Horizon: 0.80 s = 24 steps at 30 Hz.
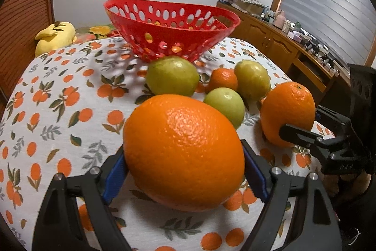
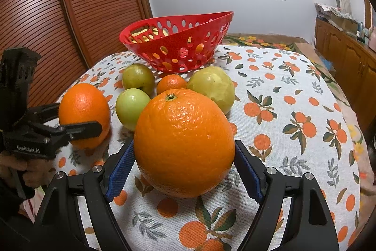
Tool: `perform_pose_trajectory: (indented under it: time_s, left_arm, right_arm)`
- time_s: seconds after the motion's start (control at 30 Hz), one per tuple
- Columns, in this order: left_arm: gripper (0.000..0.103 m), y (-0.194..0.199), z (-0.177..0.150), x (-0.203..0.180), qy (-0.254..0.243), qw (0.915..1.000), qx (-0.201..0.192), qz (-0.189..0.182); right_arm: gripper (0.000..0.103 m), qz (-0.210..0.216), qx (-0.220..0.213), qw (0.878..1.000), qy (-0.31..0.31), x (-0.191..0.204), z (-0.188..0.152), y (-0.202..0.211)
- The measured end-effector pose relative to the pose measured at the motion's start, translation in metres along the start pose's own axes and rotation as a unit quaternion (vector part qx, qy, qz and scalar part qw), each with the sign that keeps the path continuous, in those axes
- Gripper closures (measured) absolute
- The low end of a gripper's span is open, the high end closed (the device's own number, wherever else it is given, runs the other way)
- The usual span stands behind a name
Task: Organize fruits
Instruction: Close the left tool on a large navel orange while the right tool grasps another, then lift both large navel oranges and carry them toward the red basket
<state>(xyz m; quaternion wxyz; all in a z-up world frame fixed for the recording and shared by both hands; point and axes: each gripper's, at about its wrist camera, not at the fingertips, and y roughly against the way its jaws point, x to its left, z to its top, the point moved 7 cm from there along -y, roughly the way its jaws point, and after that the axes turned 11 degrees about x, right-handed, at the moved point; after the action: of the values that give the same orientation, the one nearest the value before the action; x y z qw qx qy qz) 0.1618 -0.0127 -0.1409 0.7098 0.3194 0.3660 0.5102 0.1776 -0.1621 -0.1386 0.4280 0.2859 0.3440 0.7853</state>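
Two big oranges rest on the orange-print tablecloth [image 1: 58,86]. My left gripper [image 1: 183,149] is shut on one orange [image 1: 183,152], its blue pads against both sides. Further right, my right gripper [image 1: 299,120] clasps the other orange [image 1: 286,109]. In the right wrist view that gripper [image 2: 184,147] presses its pads on this orange [image 2: 185,142], and the left gripper [image 2: 77,118] grips its orange [image 2: 83,109]. Behind them lie three green fruits [image 1: 172,75] [image 1: 252,79] [image 1: 225,105] and a small tangerine [image 1: 223,80]. A red perforated basket [image 1: 188,39] stands at the back.
Some fruit shows through the basket's holes. A yellow plush toy [image 1: 55,35] lies beyond the table's far left edge. A cluttered wooden cabinet [image 1: 282,44] runs along the right. A louvred wooden door [image 2: 70,15] stands at the left. A hand [image 2: 14,168] holds the left gripper.
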Motion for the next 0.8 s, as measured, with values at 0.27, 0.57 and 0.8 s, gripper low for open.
perform_pose_trajectory:
  time_s: [0.27, 0.57, 0.8]
  left_arm:
    - [0.017, 0.018, 0.008, 0.009, 0.006, 0.9998, -0.02, 0.002]
    - [0.017, 0.047, 0.03, 0.011, 0.0, 0.9984, -0.056, 0.008]
    - [0.017, 0.065, 0.049, 0.01, -0.009, 0.9969, -0.077, 0.013]
  right_arm:
    - [0.02, -0.002, 0.001, 1.0, 0.003, 0.002, 0.006, 0.008]
    - [0.02, -0.005, -0.026, 0.999, 0.019, 0.005, 0.034, 0.036]
    - [0.02, -0.013, -0.041, 0.999, 0.03, 0.004, 0.057, 0.049]
